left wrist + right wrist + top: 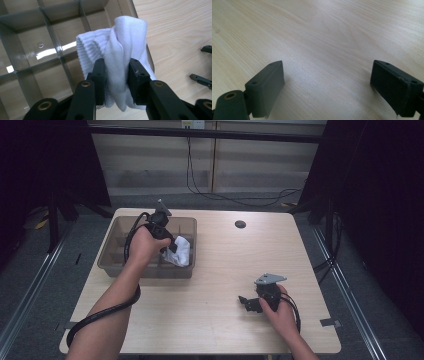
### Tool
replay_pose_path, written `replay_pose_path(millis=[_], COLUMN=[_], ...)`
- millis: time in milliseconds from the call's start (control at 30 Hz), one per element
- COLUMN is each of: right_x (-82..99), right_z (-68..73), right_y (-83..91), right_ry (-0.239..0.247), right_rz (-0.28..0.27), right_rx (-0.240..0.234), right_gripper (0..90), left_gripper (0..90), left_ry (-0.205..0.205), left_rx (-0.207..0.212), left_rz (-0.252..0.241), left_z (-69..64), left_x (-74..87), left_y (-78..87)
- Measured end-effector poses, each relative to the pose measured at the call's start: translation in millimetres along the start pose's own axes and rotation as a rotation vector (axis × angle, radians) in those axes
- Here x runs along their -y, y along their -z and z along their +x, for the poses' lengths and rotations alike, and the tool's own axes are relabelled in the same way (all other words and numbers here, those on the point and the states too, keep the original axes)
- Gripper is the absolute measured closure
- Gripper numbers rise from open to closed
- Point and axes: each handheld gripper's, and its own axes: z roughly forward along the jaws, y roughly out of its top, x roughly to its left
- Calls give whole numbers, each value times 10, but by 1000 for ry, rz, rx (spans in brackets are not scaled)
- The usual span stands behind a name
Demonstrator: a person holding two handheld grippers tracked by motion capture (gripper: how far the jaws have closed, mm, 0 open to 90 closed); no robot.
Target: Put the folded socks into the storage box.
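While the person's left hand reaches over the divided tray, the left hand-held gripper pinches a bunched white sock between its two black pads, which press into the cloth from both sides. In the high view that hand-held gripper hangs above the tray's right end, and the sock droops from it over the tray's right-hand compartments, its lower edge close to the right wall. From the left gripper view the ribbed cuff of the sock sits to the left of the twisted middle part, and the tray's grey partitions show behind it with the bare bottoms of several compartments. Whether the sock touches the tray cannot be told.

Well apart from it, on the near right part of the pale wooden desk, the right hand holds the right hand-held gripper low over the wood, pointing towards the left of the high view. Its jaws stand wide with nothing between them, and in the right gripper view bare desk lies between the pads. A small dark round hole sits in the desk beyond the tray's right side.
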Motion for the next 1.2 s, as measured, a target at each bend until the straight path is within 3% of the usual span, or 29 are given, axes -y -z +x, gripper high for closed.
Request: replay_pose_path(millis=[433,700,1200], right_x=[0,-1,-5], right_z=[0,2,-4], right_y=[0,0,-9], right_ry=[0,-2,9], right_rz=[0,2,-4], right_rx=[0,0,-6], right_gripper=[116,116,116], left_gripper=[697,696,698], left_ry=[-6,2,0], left_rx=[-11,-10,-47], left_rz=[26,42,86], left_z=[-46,-6,-21], left_x=[-36,-35,-15], left_y=[-177,-301,-534])
